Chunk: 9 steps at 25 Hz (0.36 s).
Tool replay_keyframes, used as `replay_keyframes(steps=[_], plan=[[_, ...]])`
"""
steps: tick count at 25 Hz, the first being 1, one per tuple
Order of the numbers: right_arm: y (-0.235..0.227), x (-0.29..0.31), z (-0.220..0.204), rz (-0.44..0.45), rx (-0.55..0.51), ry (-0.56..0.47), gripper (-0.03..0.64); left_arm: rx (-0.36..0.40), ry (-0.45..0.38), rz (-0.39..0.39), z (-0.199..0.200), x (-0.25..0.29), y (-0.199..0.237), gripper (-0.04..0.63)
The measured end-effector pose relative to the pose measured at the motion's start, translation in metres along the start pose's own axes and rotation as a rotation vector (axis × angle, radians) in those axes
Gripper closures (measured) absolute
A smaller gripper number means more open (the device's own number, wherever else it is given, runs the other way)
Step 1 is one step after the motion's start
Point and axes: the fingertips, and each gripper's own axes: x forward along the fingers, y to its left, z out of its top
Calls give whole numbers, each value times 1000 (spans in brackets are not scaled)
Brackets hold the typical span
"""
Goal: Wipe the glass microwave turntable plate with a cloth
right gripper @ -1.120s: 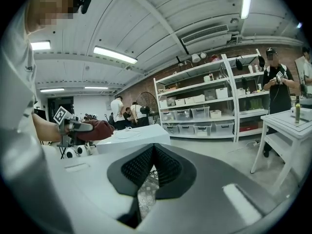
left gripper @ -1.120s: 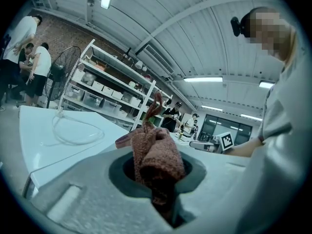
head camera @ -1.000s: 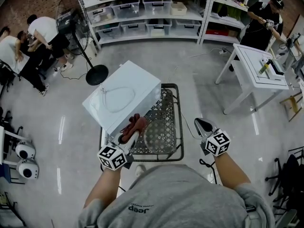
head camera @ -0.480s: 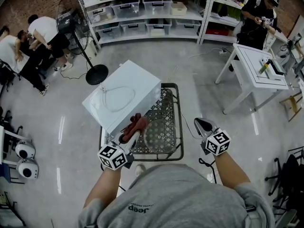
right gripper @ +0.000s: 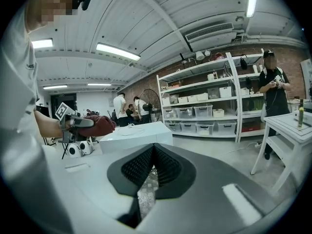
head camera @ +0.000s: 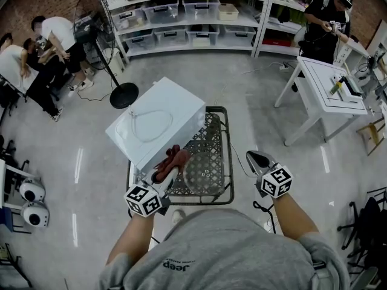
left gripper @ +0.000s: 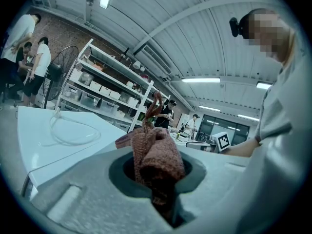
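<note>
one cloth (left gripper: 157, 157) pinched by left gripper (left gripper: 158, 193); right gripper (right gripper: 153, 154) pressed together, empty.

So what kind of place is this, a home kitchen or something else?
Probably a workshop or lab, not a home: open metal shelving stacked with storage bins, a bare polished floor, and other people busy at work tables.

A black mesh-topped table (head camera: 216, 136) carries the white microwave (head camera: 175, 107) and the glass turntable plate (head camera: 202, 173) beside it.
</note>
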Motion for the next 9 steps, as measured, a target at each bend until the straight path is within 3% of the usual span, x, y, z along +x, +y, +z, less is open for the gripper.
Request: replay_keyframes(steps=[9], plan=[[1, 2, -1, 4, -12, 8, 609, -2, -4, -7, 2, 0, 1, 543]])
